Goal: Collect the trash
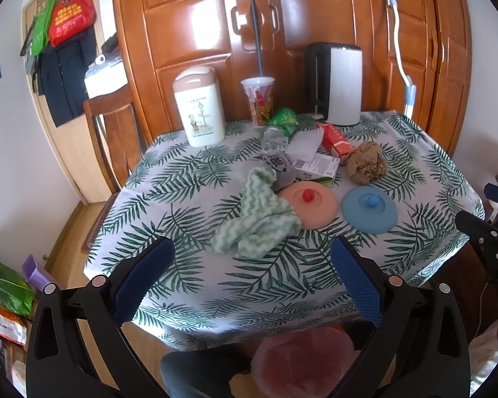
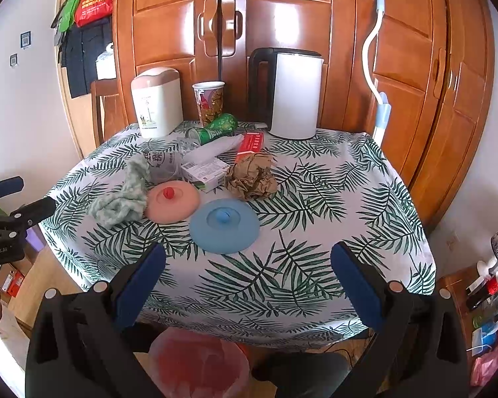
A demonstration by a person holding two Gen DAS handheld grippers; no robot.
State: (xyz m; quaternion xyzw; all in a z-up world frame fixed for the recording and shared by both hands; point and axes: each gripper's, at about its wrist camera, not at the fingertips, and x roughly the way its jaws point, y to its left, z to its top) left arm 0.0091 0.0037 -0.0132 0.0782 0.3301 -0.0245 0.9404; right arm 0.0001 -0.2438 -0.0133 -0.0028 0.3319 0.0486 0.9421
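Observation:
Trash lies mid-table: a crumpled brown paper ball (image 1: 366, 162) (image 2: 252, 179), a white and green carton (image 1: 315, 169) (image 2: 206, 172), a red box (image 1: 337, 139) (image 2: 251, 144), a crushed green can (image 1: 284, 120) (image 2: 215, 127), a clear plastic cup (image 1: 275, 139) and a grey pouch (image 1: 279, 165). A bin with a pink bag (image 1: 302, 361) (image 2: 196, 361) stands on the floor below the table's near edge. My left gripper (image 1: 252, 262) and right gripper (image 2: 249, 265) hover open above the near edge, both empty.
A green rag (image 1: 255, 222) (image 2: 123, 195), a peach lid (image 1: 310, 204) (image 2: 172, 204) and a blue lid (image 1: 370, 209) (image 2: 224, 225) lie on the leaf-print tablecloth (image 2: 298, 265). At the back stand a canister (image 1: 199, 106), a paper cup (image 1: 258, 99), a kettle (image 2: 293, 93). A chair (image 1: 113, 132) sits left.

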